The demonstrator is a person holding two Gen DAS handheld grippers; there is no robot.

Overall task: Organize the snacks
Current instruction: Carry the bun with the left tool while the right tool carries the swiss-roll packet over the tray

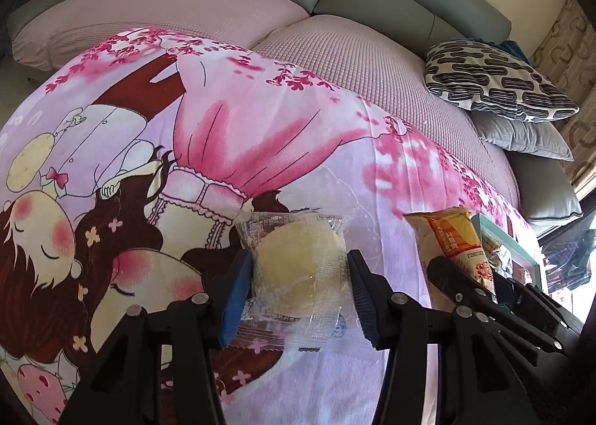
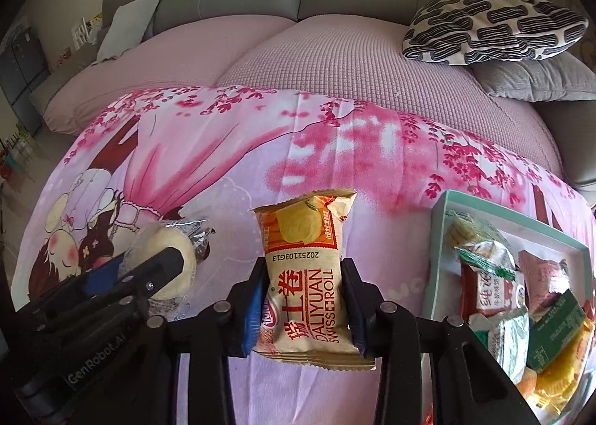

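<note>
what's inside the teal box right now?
The teal box holds a pile of wrapped snacks: red-and-white, green, pink and yellow packets overlapping. Whatever lies beneath them, the box floor and its near end are covered or cut off by the frame edge.

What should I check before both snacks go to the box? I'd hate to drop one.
1. Left gripper shut on the bun: ok.
2. Right gripper shut on the roll: ok.
3. Both snacks clear of the blanket: cannot tell.
4. Box in view, right of the roll: ok.
5. Free room in the box: cannot tell; packets crowd its near part.
</note>
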